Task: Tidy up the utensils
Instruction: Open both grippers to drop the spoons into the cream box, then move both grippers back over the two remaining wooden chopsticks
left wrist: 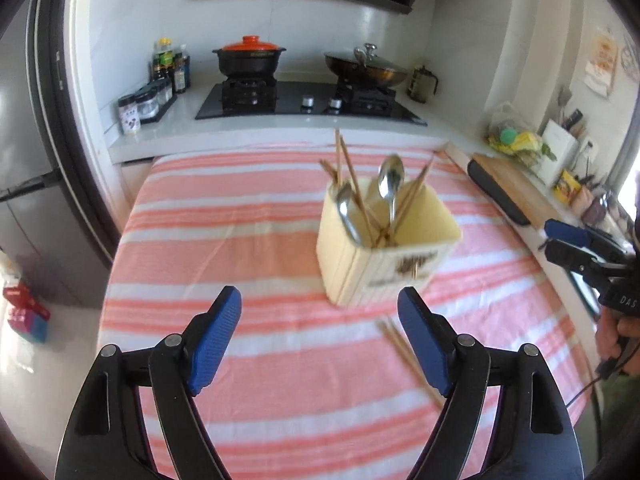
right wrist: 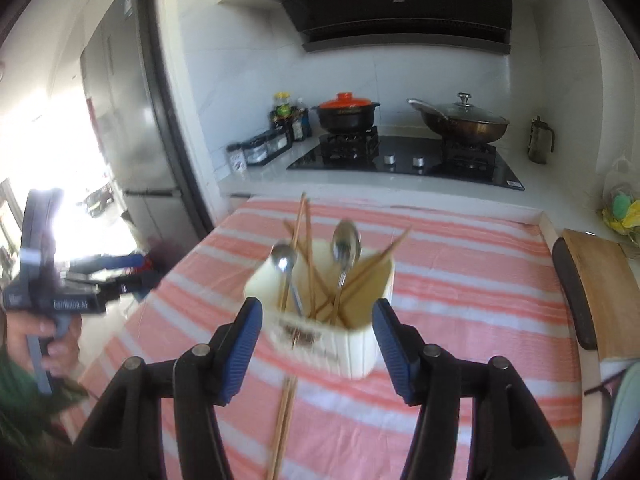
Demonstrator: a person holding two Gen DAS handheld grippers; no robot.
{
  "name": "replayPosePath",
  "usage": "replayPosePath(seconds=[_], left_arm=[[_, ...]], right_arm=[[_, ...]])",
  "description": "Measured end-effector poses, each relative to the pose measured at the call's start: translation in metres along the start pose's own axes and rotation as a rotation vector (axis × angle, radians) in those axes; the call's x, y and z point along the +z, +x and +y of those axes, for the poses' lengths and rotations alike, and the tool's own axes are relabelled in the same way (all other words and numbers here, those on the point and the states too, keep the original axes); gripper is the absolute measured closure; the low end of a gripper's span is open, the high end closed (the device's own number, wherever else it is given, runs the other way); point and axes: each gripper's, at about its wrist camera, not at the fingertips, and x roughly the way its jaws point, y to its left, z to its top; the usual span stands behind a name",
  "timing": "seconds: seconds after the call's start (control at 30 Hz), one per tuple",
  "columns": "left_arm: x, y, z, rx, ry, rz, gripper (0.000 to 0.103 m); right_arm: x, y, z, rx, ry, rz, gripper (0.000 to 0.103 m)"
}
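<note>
A cream plastic utensil holder (left wrist: 384,248), ribbed on its sides, with rounded corners and a brown printed motif on its front, stands upright on the desk, which is draped in a soft cloth of salmon-pink and white stripes (left wrist: 248,240). In the left wrist view it sits at about one o'clock from the left claw (left wrist: 320,340); in the right wrist view it lies straight ahead at twelve o'clock, framed between the fingers of the right claw (right wrist: 318,350).

Inside the holder stand two polished steel spoons (left wrist: 391,184), bowls up, and a loose bundle of thin wooden chopsticks (left wrist: 344,168) fanning outward (blur keeps me from counting them exactly). One more pair of chopsticks (right wrist: 285,420) lies flat on the cloth just in front of the holder, at six o'clock from it, running toward the camera.

Both claws have black arms tipped with ribbed blue pads. The left claw's fingers stand wide apart over bare cloth, with nothing between them. The right claw's fingers are also apart, clamped on nothing; the holder shows in the gap, but the pads are not pressing on it.

At twelve o'clock, beyond the desk, a black glass hob (left wrist: 308,102) carries two vessels: a black clay pot with an orange lid (left wrist: 249,56) and a wok under a glass lid (left wrist: 366,68). Bottles and jars (left wrist: 160,84) cluster at ten o'clock, and a wooden cutting board (left wrist: 516,184) lies at two o'clock.
</note>
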Motion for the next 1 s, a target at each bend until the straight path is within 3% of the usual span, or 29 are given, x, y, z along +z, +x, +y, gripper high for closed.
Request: replayPosePath(seconds=[0.07,0.17,0.23,0.33,0.6,1.0], left_arm=[[-0.035,-0.02,-0.002,0.021,0.053,0.025,0.019],[-0.081,-0.044,-0.007,0.064,0.063,0.021,0.013],[-0.102,-0.051,-0.013,0.069,0.027,0.015,0.012],[-0.124,-0.05,-0.024,0.015,-0.046,0.006,0.012],[-0.152,-0.025,-0.055,-0.017,-0.127,0.071,0.012],[-0.163,0.0,-0.076,-0.018,-0.146,0.142,0.012]], right_arm=[[-0.048,-0.022,0.013,-0.04,-0.07,0.052,0.045],[-0.115,-0.045,0.026,-0.166,-0.139,0.147,0.045],[-0.15,-0.056,0.029,-0.202,-0.118,0.182,0.045],[-0.185,-0.065,0.029,-0.195,-0.036,0.17,0.045],[-0.229,-0.064,0.03,-0.223,0.078,0.149,0.045],[-0.247,-0.075,0.014,-0.24,0.192,0.111,0.045]])
